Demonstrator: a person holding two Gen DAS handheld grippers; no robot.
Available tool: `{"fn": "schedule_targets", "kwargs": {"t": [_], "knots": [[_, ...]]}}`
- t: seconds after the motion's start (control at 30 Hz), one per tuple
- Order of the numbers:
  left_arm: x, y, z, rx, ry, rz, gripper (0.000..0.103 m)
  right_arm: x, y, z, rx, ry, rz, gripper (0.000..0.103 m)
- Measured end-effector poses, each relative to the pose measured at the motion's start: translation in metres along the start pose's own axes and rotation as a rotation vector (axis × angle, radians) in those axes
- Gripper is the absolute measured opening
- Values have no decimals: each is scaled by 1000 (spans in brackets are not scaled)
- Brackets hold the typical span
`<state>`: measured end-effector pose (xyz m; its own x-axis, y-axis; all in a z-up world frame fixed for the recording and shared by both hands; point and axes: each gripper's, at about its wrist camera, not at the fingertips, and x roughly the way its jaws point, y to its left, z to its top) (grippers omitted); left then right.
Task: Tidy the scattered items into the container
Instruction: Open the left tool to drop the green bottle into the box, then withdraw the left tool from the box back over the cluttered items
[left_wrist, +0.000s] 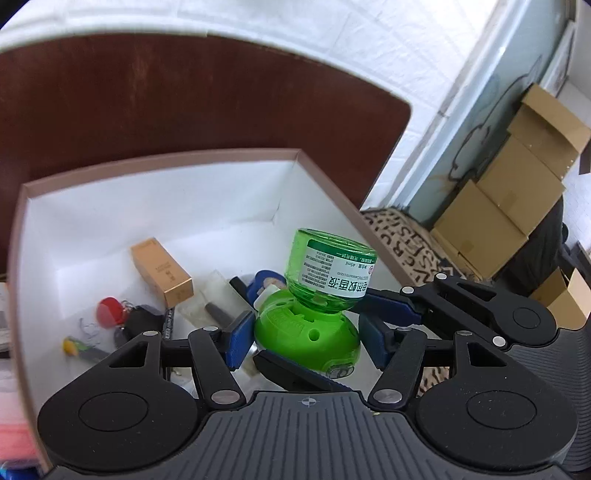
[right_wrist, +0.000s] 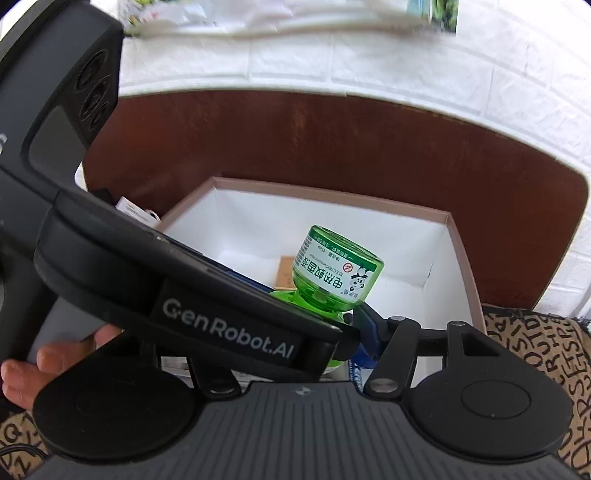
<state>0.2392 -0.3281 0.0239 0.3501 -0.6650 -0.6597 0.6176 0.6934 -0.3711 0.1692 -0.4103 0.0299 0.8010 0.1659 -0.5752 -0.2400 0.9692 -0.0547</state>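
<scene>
Green mosquito-repellent unit, glossy bottle inverted on domed base, gripped between blue pads of left tool and of right tool, over box. Inside at 10 o'clock: tan carton, red key fob. Left tool's black body blocks right view.

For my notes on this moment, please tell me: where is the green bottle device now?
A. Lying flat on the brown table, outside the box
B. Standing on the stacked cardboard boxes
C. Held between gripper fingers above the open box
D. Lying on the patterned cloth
C: the green bottle device sits between the blue fingers of the left gripper, over the white inside of the open box.
</scene>
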Motion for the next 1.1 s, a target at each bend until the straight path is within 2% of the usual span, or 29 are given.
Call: {"fn": "schedule_targets", "kwargs": {"t": [0.1,0.13,0.2,0.27,0.33,0.4,0.43,0.5,0.7,0.97,1.1], "knots": [[19,9,10,-35,32,-7,67,18,-11,3,0,39,-4,67],[25,11,13,-40,41,-5,74,24,-15,5,3,52,-6,67],[37,14,19,-57,59,-1,75,36,-22,7,0,78,-6,67],[49,20,25,-80,81,19,88,45,-27,8,-1,95,-11,67],[59,26,29,-100,94,68,96,53,-29,10,-15,112,-18,67],[64,29,31,-101,90,105,96,59,-28,12,-40,118,-43,68],[65,29,31,-95,85,123,96,61,-26,13,-64,110,-66,72],[64,31,33,-93,79,147,96,65,-20,15,-120,99,-133,88],[57,39,31,-83,65,187,97,63,-16,12,-147,104,-171,101],[44,28,29,-21,44,224,97,62,-5,9,-221,149,-194,103],[32,16,23,41,14,252,97,51,-2,7,-199,141,-179,103]]}}
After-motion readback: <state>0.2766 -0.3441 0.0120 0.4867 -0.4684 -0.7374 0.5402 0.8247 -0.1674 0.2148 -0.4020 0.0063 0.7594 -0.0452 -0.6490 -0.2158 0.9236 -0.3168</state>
